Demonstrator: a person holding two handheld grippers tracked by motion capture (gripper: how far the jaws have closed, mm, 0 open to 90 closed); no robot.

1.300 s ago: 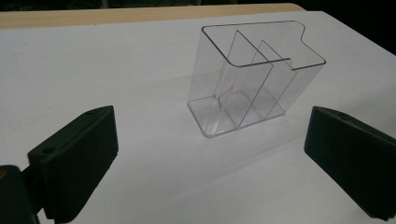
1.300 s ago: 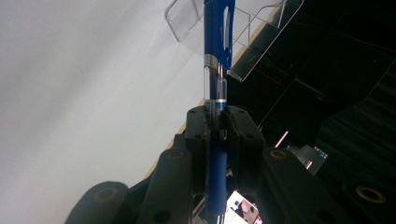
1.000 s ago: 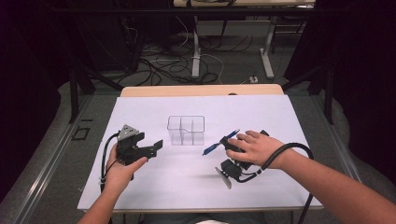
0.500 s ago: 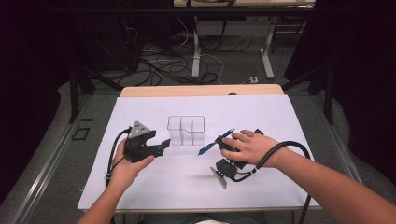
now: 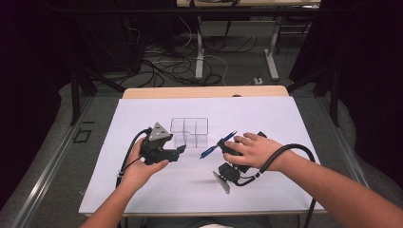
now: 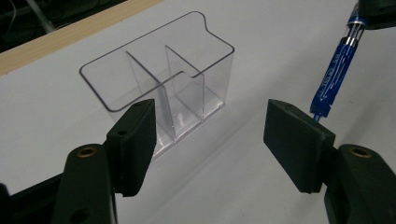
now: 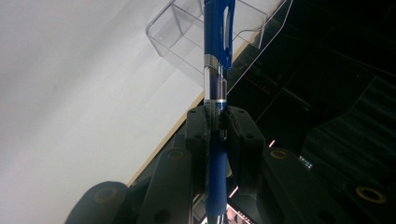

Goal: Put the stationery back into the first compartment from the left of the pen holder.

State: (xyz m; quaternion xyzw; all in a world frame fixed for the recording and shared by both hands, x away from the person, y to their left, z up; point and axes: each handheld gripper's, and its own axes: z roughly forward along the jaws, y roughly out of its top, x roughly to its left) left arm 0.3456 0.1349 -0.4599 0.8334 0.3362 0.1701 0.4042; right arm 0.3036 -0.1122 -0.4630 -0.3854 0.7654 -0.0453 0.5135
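Note:
A clear plastic organiser with three compartments stands upright and empty on the white sheet. My left gripper hovers just left of it, pointing at it. In the left gripper view its jaws stand apart and have just been closing, with nothing between them; the organiser lies beyond them. My right gripper, under the person's hand, is shut on a blue pen that sticks out towards the organiser's right side. In the right gripper view the pen is clamped in that gripper.
The white sheet covers most of the table, with the wooden edge at the far side. Cables trail from both grippers. Beyond the table are a dark floor, table legs and loose wires.
The left gripper has moved right and a little up, towards the organiser, and its jaws have narrowed. The right hand with the pen has hardly moved.

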